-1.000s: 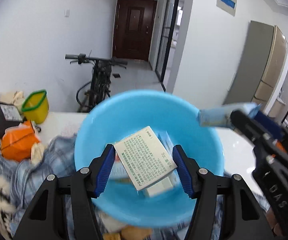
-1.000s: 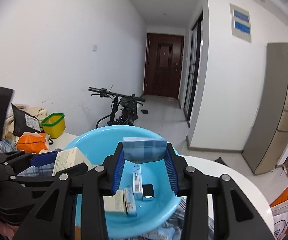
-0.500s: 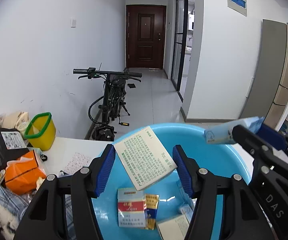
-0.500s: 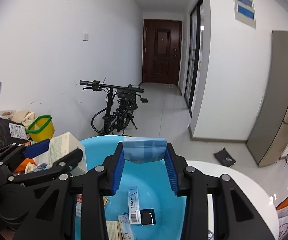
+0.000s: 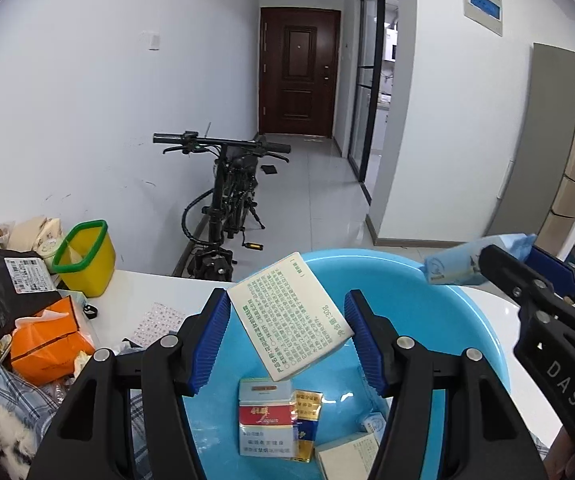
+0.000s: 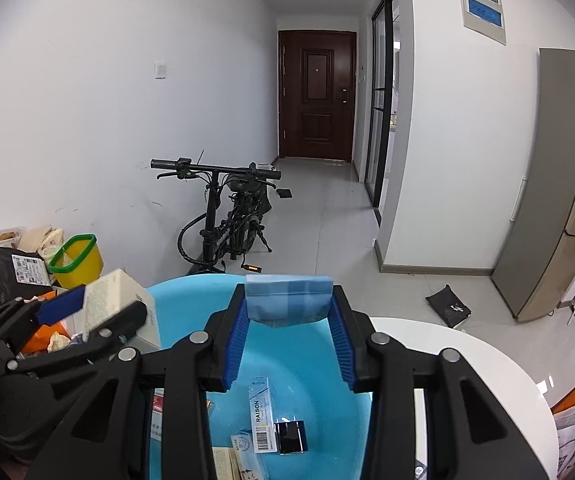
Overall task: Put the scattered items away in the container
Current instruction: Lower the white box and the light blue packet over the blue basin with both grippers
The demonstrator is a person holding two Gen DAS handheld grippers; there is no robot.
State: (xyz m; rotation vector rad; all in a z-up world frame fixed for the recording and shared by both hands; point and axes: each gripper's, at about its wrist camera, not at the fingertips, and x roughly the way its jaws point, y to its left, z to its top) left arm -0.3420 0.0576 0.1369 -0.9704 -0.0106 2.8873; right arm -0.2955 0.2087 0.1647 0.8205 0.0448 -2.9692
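Our left gripper (image 5: pixel 287 338) has its jaws clenched on a white box (image 5: pixel 293 320), held tilted by two corners above the blue basin (image 5: pixel 483 336). Our right gripper (image 6: pixel 289 326) has its jaws clenched on a pale blue packet (image 6: pixel 289 300), also over the basin, near its far rim. Below lie a red-and-white pack (image 5: pixel 265 420), a slim carton (image 6: pixel 261 420) and a small black block (image 6: pixel 290 436), perhaps a charger. Left of the basin the bench (image 5: pixel 143 296) is crowded: orange bag (image 5: pixel 43 344), yellow bin (image 5: pixel 85 258). To the right the bench is bare.
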